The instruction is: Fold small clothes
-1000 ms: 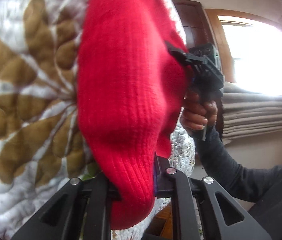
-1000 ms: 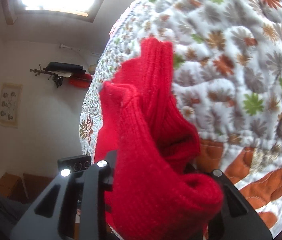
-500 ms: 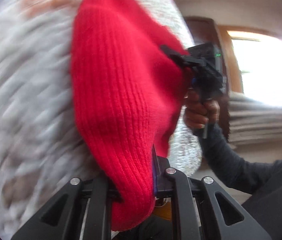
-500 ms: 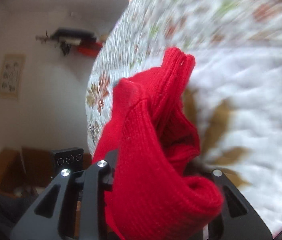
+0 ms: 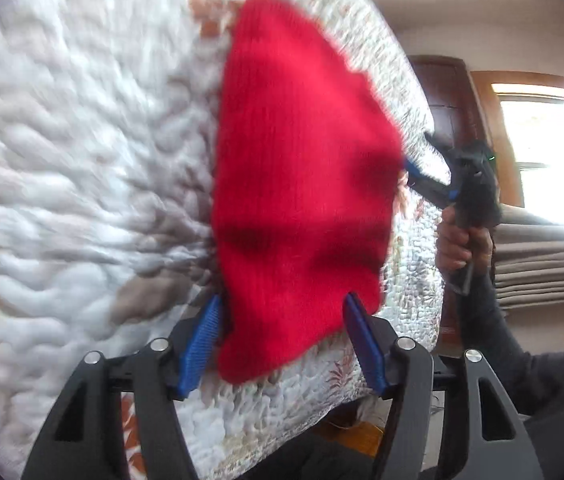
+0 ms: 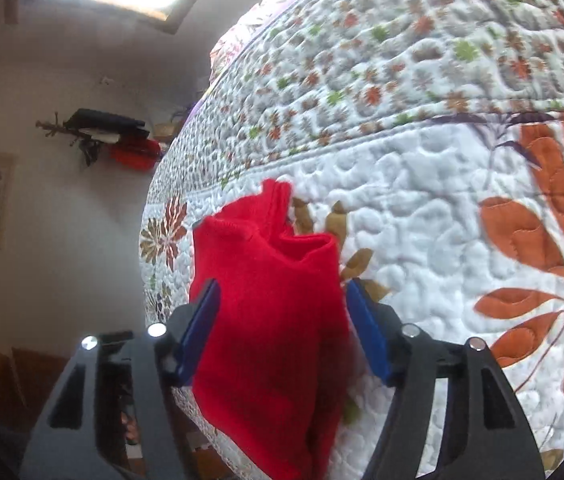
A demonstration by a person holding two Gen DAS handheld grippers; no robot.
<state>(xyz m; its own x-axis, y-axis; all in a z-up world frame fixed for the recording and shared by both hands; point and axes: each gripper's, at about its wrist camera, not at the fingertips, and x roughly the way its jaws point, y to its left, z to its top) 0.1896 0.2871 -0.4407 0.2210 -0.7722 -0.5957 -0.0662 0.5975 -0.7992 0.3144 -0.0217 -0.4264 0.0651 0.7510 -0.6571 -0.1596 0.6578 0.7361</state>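
Red knit garment [image 5: 302,200] lengthwise on quilt [image 5: 62,160], between spread pads of left gripper [image 5: 282,344] and right gripper [image 6: 282,328].

Knit garment [image 5: 302,184] is solid bright red w/ fine vertical ribbing, no print. Quilt [image 6: 422,216] under it is white w/ a stitched pebbly texture: upper band dotted w/ small orange, green & brown flowers, lower part w/ big rust-orange leaf sprays & olive-brown leaves. Both grippers, left [image 5: 282,344] & right [image 6: 282,328], are black w/ blue pads; the person's sleeve [image 5: 498,340] is dark grey.
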